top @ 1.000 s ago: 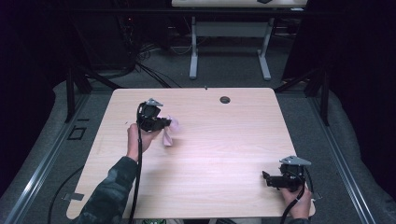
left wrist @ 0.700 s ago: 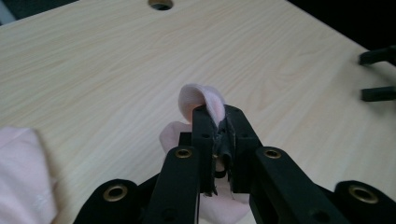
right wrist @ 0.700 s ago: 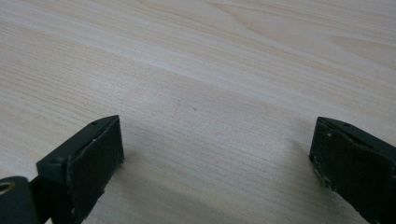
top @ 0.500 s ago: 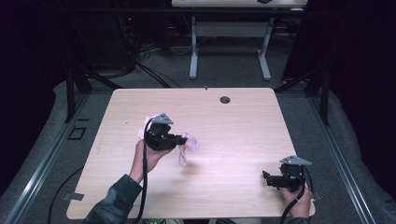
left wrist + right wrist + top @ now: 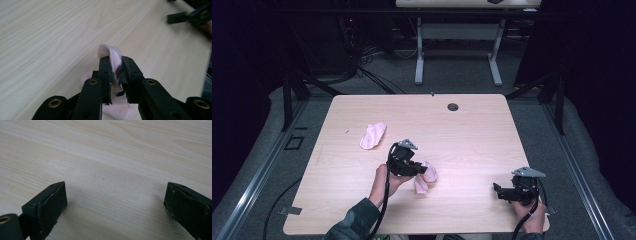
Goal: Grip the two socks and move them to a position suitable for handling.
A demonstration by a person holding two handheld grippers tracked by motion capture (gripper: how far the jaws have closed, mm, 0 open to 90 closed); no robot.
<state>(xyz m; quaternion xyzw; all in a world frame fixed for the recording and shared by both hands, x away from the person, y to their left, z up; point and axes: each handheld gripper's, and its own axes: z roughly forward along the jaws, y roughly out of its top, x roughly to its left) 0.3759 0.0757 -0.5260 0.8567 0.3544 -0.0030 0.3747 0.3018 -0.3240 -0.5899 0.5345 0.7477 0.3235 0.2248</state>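
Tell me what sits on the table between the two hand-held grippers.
Nothing: in the high view, bare wood runs from the pink cloth in the left hand-held gripper to the right hand-held gripper.

The desk [image 5: 472,130] has a pale wood-grain top with rounded corners and stands on grey floor [image 5: 557,150]. A round dark grommet [image 5: 453,106] sits near its far edge, right of middle. One pink cloth [image 5: 373,135] lies flat on the left part of the top. A second pink cloth [image 5: 424,179] hangs down to the top near the front middle, well apart from the first.
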